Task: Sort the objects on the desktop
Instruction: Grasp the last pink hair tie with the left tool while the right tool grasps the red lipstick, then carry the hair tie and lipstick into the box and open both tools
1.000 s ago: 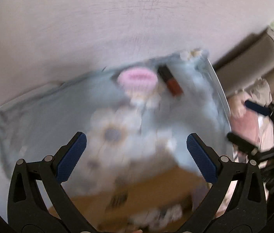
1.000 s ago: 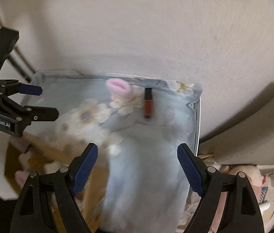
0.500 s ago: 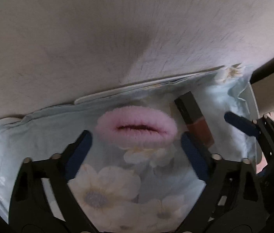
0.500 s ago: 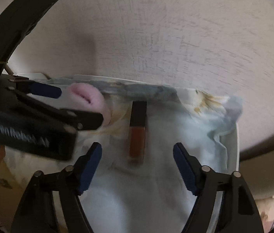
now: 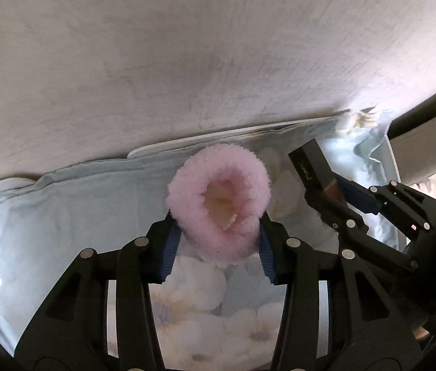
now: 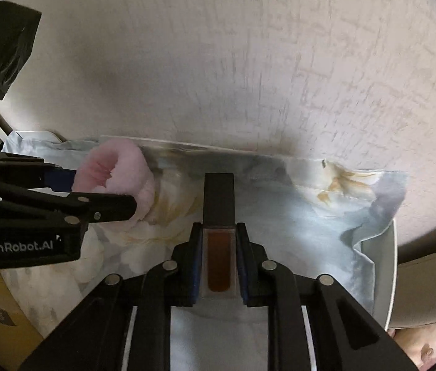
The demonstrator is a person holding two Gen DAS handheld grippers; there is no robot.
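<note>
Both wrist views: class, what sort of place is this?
Probably a home bedroom or dressing corner: a floral cloth covers a surface against a plain wall, with a pink fluffy scrunchie and a lip gloss tube.

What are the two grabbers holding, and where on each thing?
The left gripper, jaws closing, squeezes the fluffy pink scrunchie across its lower sides. The right gripper is shut on the lip gloss tube, on its clear reddish-brown body, below the black cap.

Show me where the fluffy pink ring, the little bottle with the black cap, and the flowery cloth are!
fluffy pink ring (image 5: 193,185), left wrist view, on its upper left fuzzy rim.
little bottle (image 6: 218,259), right wrist view, on its reddish-brown body.
flowery cloth (image 6: 310,216), right wrist view, on a bare blue patch.
</note>
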